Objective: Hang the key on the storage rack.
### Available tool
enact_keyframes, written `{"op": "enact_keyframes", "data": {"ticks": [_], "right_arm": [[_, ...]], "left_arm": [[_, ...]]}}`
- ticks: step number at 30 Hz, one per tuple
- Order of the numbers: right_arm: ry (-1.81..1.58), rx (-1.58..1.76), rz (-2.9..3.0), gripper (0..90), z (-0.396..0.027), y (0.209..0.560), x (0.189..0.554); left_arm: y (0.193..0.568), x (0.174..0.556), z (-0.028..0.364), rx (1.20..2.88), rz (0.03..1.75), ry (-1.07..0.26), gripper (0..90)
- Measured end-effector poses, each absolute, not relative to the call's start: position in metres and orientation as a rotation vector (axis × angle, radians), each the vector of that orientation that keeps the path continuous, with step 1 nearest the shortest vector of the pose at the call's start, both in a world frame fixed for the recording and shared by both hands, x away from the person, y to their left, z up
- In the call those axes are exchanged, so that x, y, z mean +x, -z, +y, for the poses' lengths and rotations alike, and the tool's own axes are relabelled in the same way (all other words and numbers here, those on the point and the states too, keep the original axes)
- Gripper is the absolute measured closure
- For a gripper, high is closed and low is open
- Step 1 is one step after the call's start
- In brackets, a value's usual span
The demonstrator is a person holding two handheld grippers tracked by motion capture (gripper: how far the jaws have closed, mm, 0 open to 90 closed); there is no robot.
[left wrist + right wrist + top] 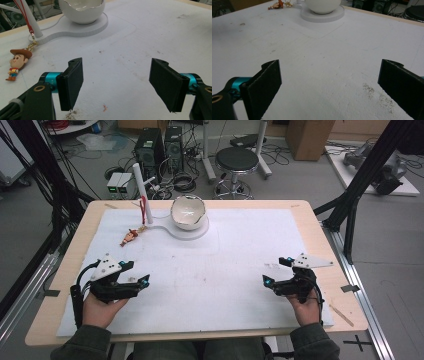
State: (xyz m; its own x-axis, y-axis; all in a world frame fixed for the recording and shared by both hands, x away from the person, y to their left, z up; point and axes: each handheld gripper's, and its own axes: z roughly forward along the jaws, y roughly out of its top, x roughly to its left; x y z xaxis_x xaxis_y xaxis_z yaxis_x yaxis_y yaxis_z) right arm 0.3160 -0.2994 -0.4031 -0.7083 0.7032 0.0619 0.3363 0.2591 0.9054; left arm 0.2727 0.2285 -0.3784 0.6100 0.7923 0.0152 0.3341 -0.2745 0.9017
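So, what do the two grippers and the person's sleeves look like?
Both the left gripper and the right gripper are black, with teal metal parts near flat, rectangular black fingers. Each carries a grey three-cornered plate on top and trails a black cable. The sleeves are dark olive green.

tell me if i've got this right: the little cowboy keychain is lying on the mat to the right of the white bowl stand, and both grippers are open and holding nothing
Not quite. The cowboy keychain lies to the left of the white bowl stand, as the high view shows. The rest holds: the left gripper and right gripper are both open and holding nothing.
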Motion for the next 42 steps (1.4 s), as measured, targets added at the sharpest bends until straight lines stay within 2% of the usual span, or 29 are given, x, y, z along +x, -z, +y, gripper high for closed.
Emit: {"op": "enact_keyframes", "data": {"ticks": [42], "right_arm": [[-1.404,0.965,2.201,3.9,-0.299,0.406,0.317]], "left_arm": [[0.390,0.250,0.240,1.860,0.910,-0.620,24.9]]}}
